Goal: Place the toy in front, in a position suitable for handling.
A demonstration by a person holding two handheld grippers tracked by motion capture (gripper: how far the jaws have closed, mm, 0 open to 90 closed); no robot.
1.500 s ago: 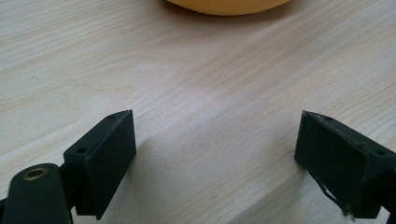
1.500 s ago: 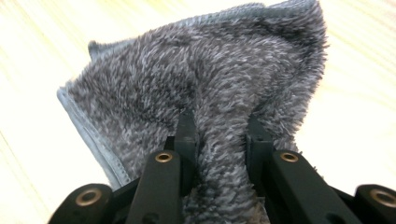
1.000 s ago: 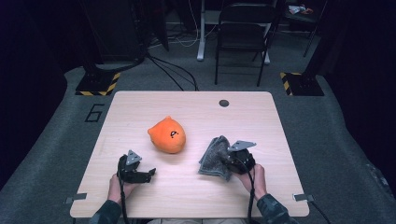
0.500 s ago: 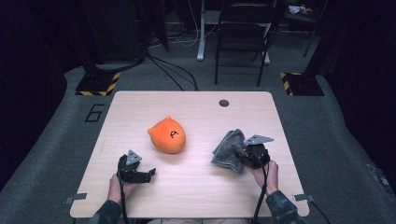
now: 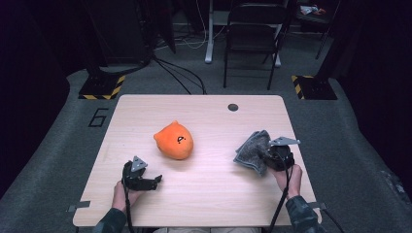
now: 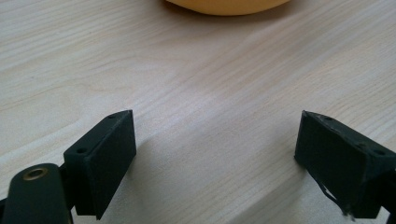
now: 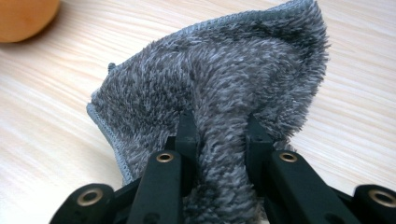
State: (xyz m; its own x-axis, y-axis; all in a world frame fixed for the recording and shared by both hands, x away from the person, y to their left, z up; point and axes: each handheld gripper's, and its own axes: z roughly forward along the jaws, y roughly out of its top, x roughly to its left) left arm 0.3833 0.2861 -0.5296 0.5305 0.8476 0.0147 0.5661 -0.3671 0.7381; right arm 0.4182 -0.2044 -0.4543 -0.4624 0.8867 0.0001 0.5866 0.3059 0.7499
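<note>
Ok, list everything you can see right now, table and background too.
Plush: 1, orange, table centre-left.
Cloth: 1, grey, table right, pinched by the right gripper.
Table: 1, light wood, with a dark round hole near its far edge.
Chair: 1, black, behind the table.
Floor number 6: 1, black, left of the table.
Left gripper: black, jaws open, resting on the table near the plush.
Right gripper: black, jaws shut on the cloth.
Hands: 2, at the near edge.

Two black grippers — left gripper (image 5: 154,181), right gripper (image 7: 218,128) — each topped by a grey three-cornered plate, brass-ringed screw holes, black cables, dark mottled sleeves
</note>
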